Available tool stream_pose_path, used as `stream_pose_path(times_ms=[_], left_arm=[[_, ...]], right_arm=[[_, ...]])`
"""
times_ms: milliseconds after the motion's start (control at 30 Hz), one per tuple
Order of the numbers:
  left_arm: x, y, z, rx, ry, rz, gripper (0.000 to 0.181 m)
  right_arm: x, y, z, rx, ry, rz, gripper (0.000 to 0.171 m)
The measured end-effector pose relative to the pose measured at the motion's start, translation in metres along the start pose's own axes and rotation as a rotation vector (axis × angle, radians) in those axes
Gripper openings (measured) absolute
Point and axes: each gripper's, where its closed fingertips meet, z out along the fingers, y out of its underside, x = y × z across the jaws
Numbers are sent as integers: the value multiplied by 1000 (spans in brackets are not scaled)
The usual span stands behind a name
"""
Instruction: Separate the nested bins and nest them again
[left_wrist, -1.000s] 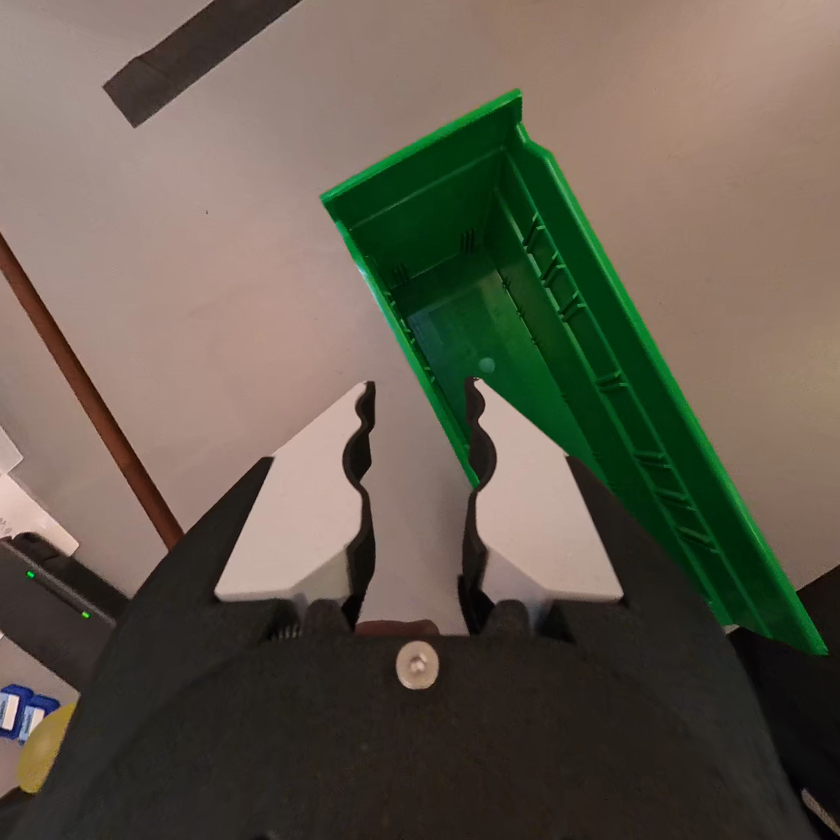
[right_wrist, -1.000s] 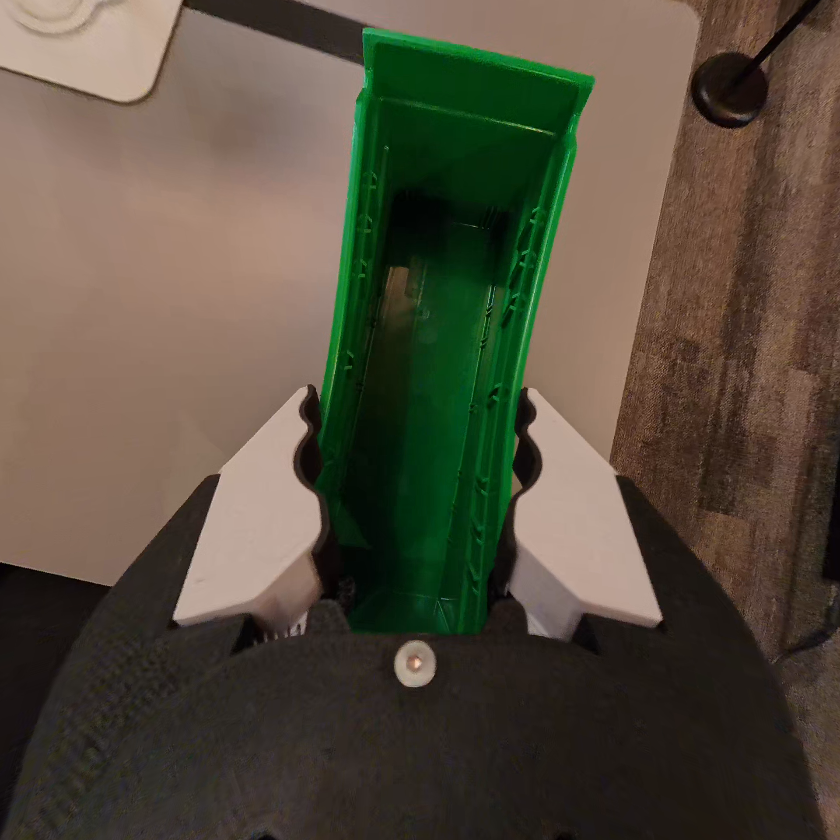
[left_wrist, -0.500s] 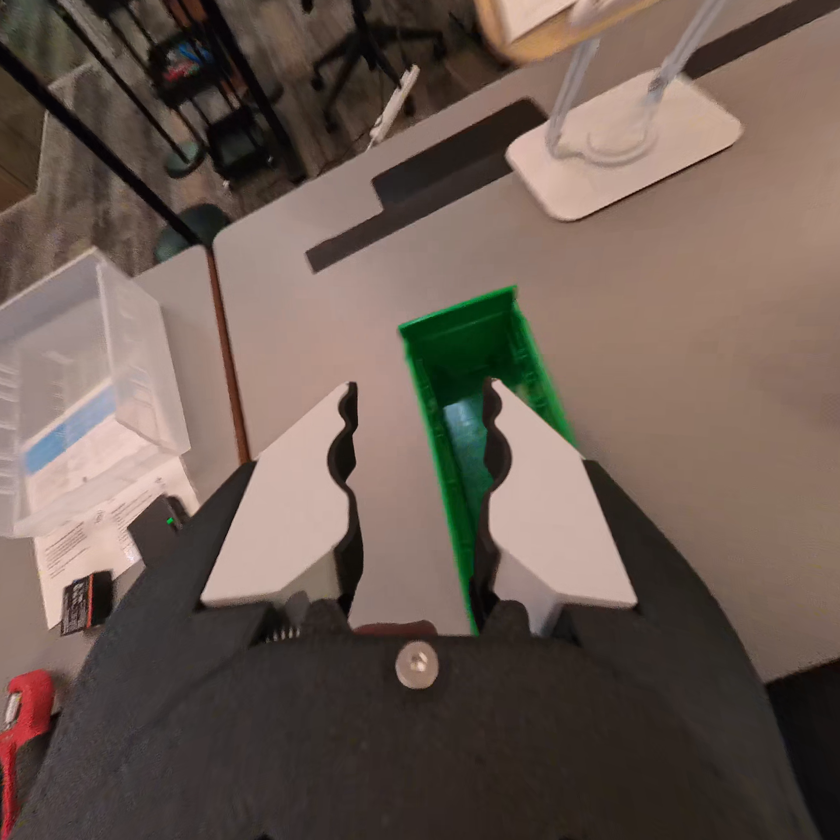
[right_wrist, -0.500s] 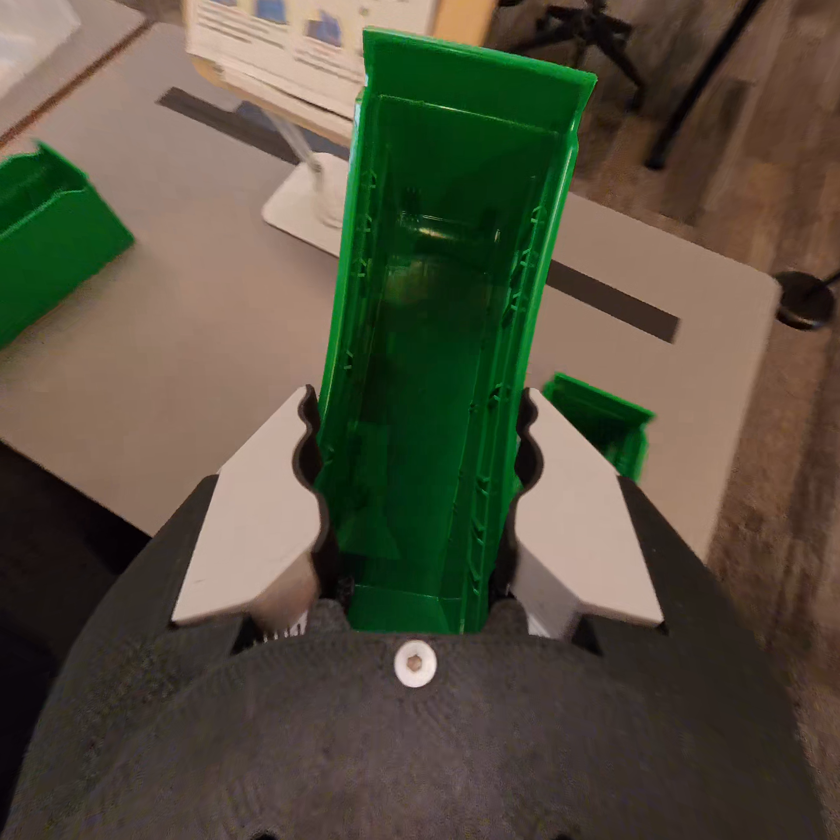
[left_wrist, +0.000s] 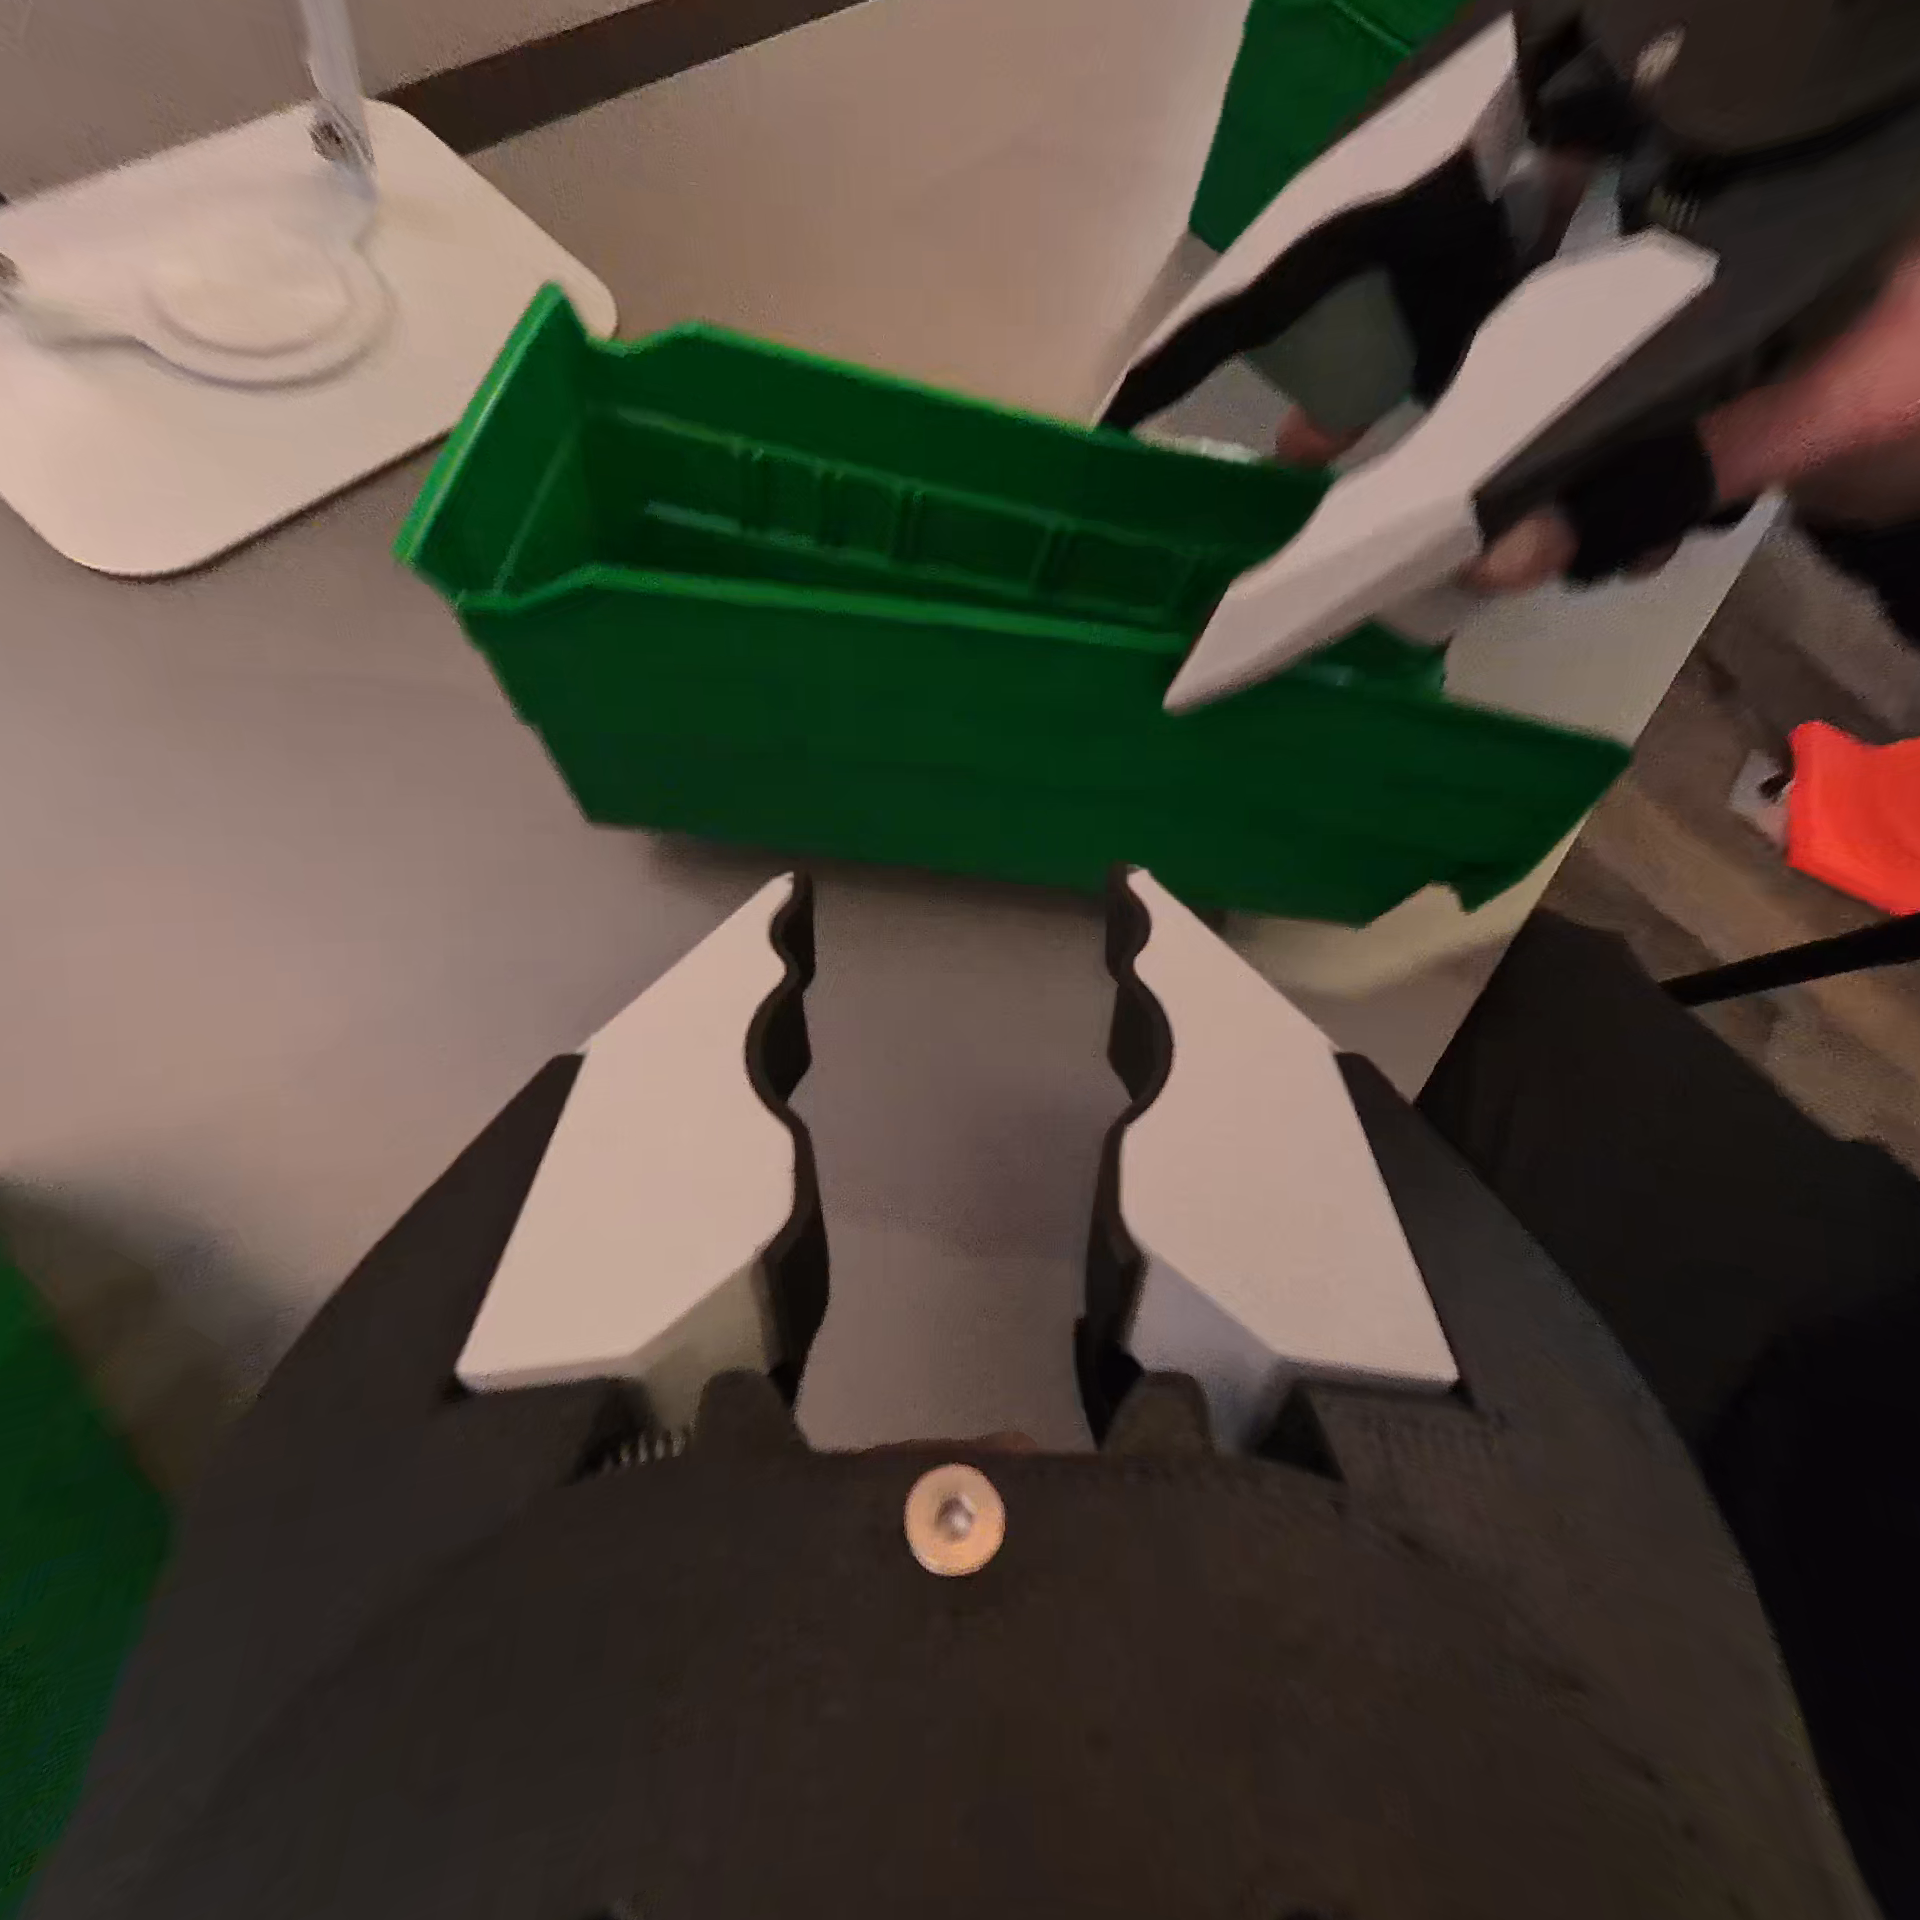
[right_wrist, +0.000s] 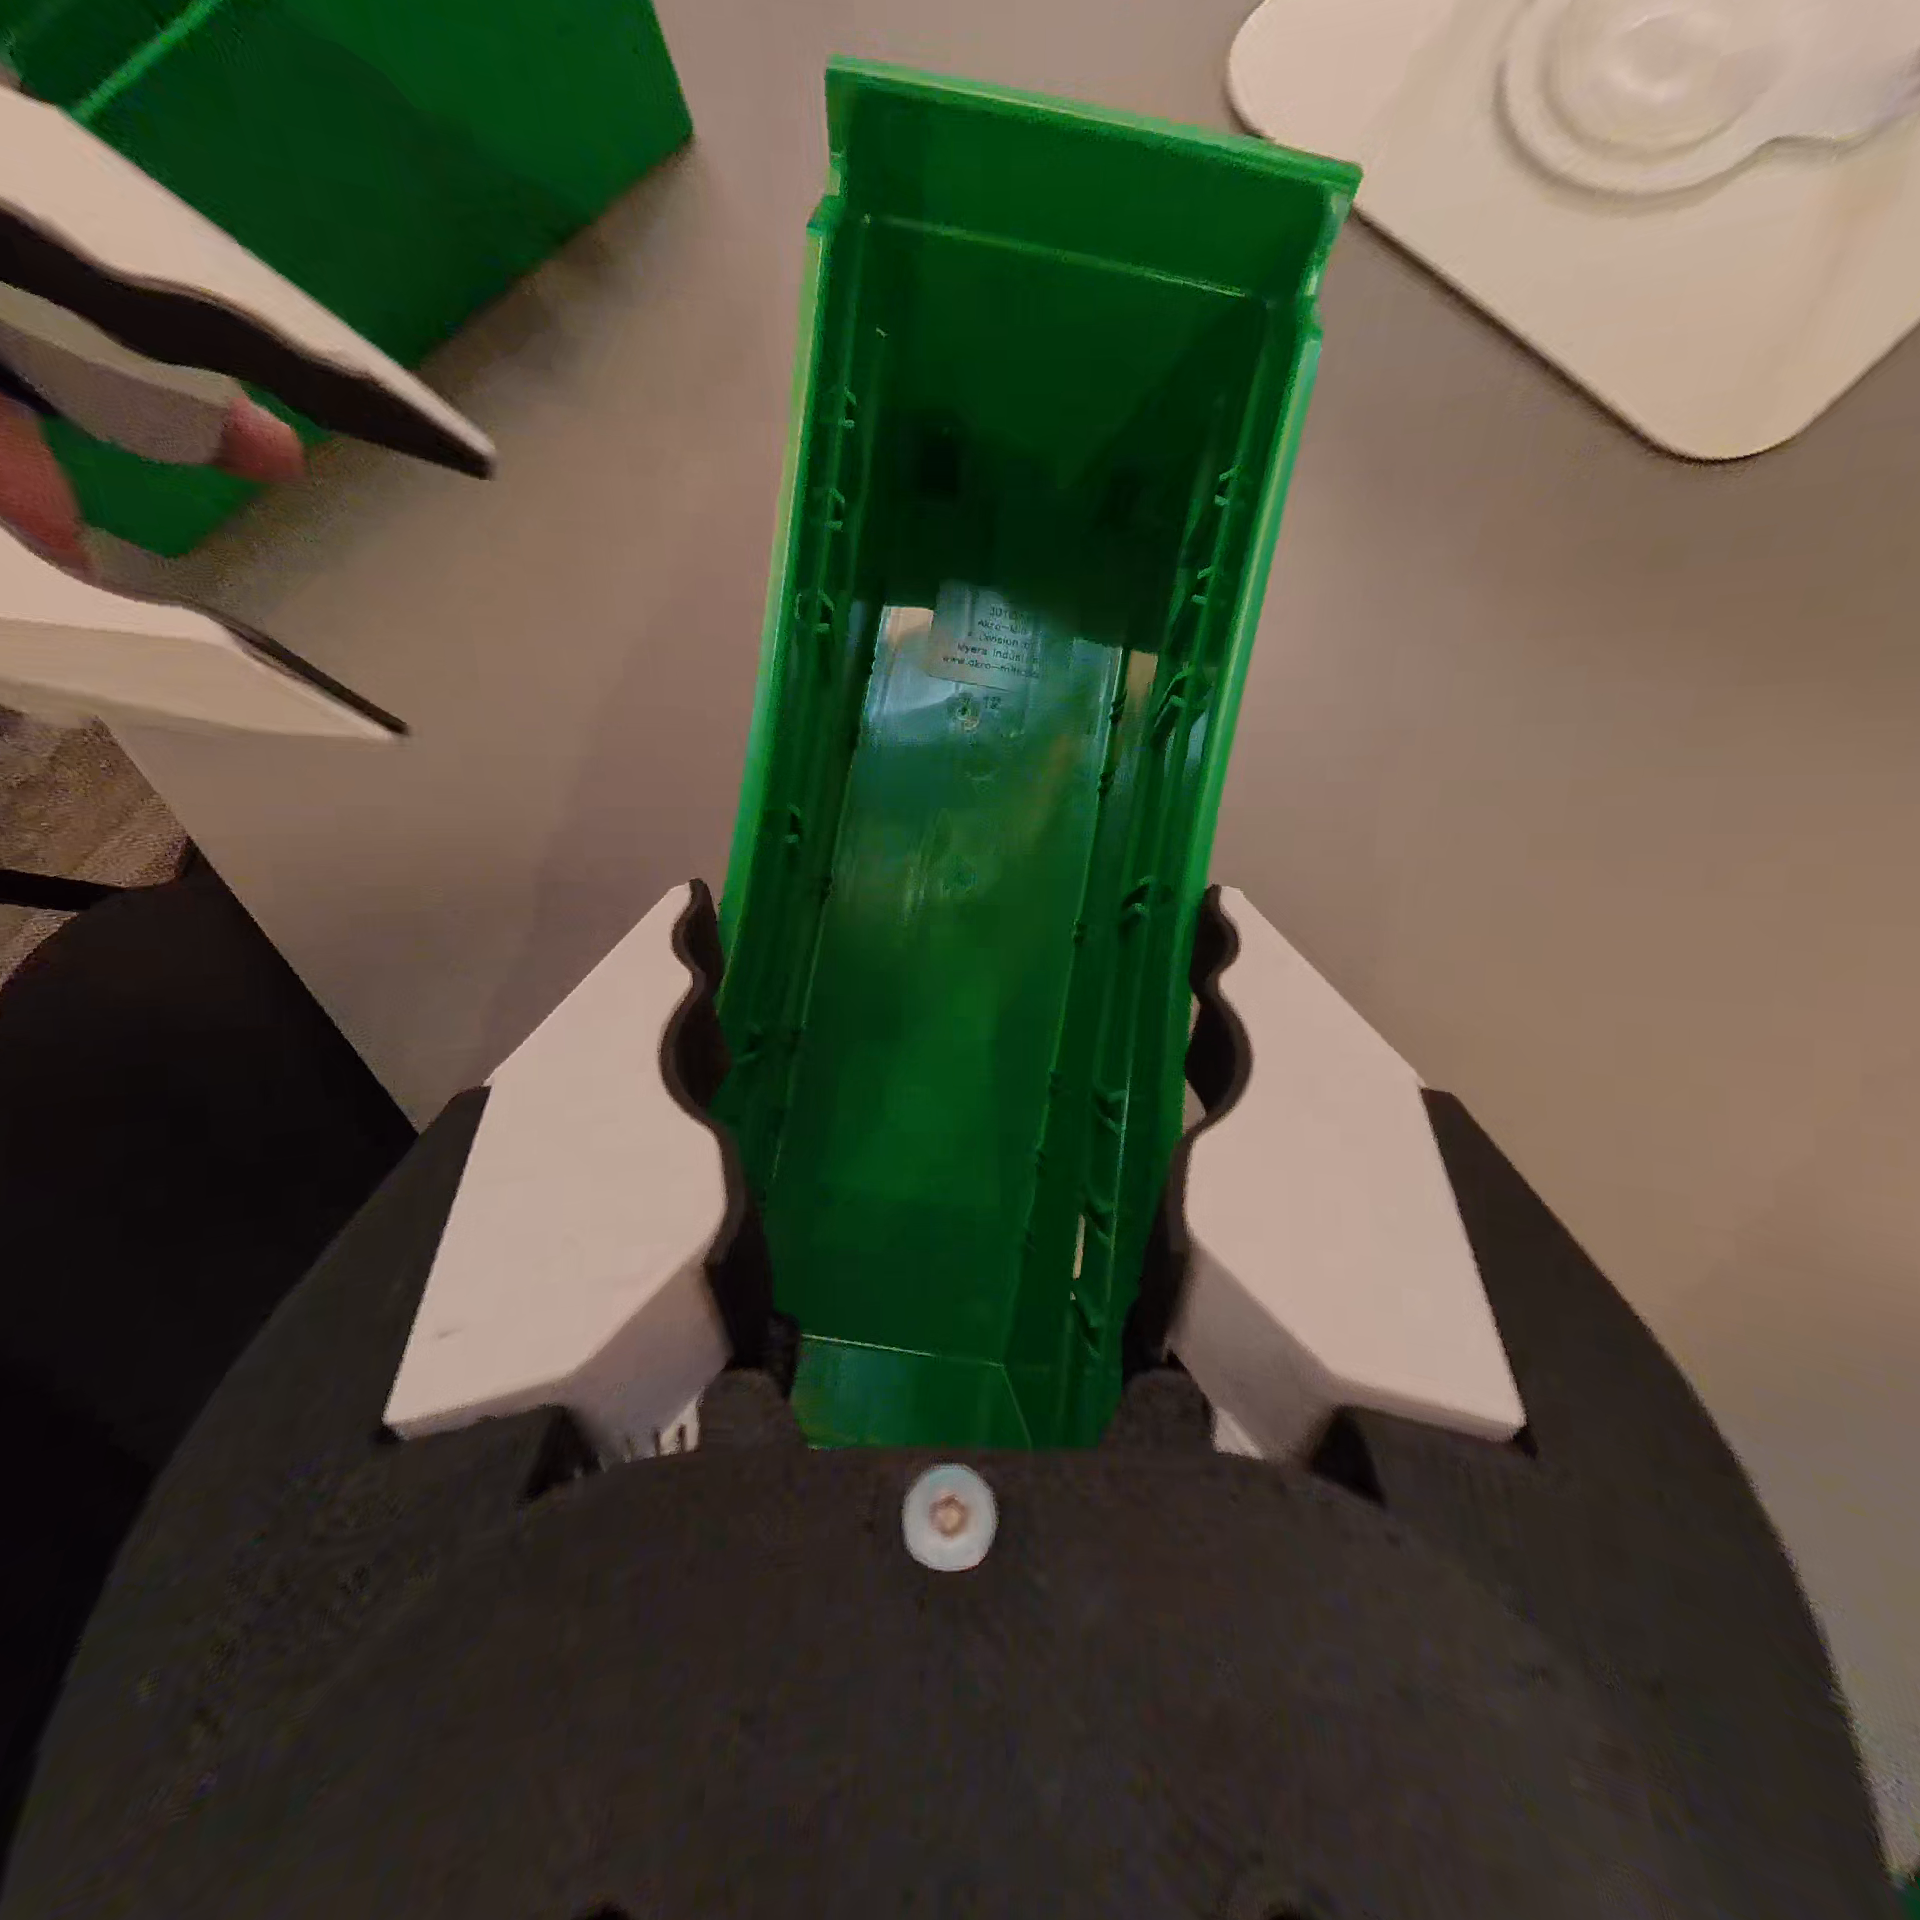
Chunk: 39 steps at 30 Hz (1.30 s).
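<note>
My right gripper (right_wrist: 956, 904) is shut on a long green bin (right_wrist: 1039, 520), with one finger on each side wall near its near end. The bin points away from me, low over the grey table (right_wrist: 1507, 831), and it is empty inside. In the left wrist view the same bin (left_wrist: 883, 707) lies crosswise just beyond my left gripper (left_wrist: 954, 894), which is open and empty. The right gripper (left_wrist: 1138, 561) holds the bin's right end there. A second green bin (right_wrist: 364, 156) stands at the far left, behind the left gripper (right_wrist: 436, 597).
A white stand base (left_wrist: 260, 312) sits on the table beyond the held bin, and shows at the top right in the right wrist view (right_wrist: 1610, 208). Another green bin (left_wrist: 1299, 104) is at the back. A green shape (left_wrist: 52, 1507) is at the lower left. An orange object (left_wrist: 1860, 821) lies on the floor beyond the table's right edge.
My left gripper has left the bin it was over and swung to face the bin in my right gripper. My right gripper has carried its bin to low over the table.
</note>
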Motion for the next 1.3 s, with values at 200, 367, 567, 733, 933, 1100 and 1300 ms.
stream_pose_path(times_ms=[200,367,567,733,933,1100,1300], left_arm=[[-8,4,31,-8,59,-168,80],[-29,4,34,-20,56,-234,81],[-64,21,44,-160,-93,-139,55],[-85,43,49,-270,-229,7,3],[-114,54,26,-260,-290,-36,1],[-151,63,4,-212,-384,-156,2],[-184,72,-17,-181,-479,-248,2]], right_arm=[[-28,3,27,-6,0,-6,101],[-60,-4,22,28,-122,37,111],[-94,-11,27,86,-315,104,99],[-99,-4,29,72,-315,60,101],[23,17,-70,113,123,7,106],[170,83,-178,44,481,176,108],[252,170,-218,-130,558,344,124]])
